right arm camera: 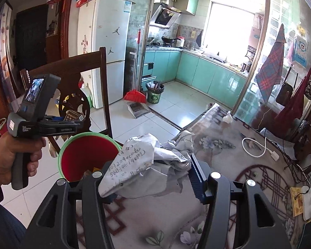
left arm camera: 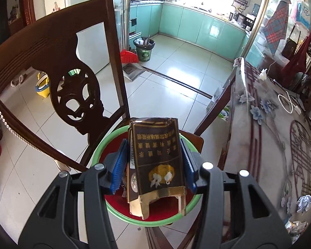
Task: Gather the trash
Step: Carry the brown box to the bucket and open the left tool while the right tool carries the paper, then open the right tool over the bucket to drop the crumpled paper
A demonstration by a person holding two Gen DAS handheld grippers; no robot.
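A flattened, torn cigarette pack (left arm camera: 155, 161), light and easily crushed, is clamped by its side edges in the left gripper (left arm camera: 153, 164) above the red bin (left arm camera: 134, 213), while crumpled paper (right arm camera: 147, 164), soft and weightless-looking, is pinched in the right gripper (right arm camera: 151, 174) over the table (right arm camera: 228, 145).

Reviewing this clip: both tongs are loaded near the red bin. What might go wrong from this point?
1. The flattened cigarette pack in the left tongs is long compared with the red bin; released tilted, it may catch the green rim.
2. The crumpled paper in the right tongs hangs over the table, not the bin; an early release leaves it there.
3. Both tongs heading for one opening may collide.
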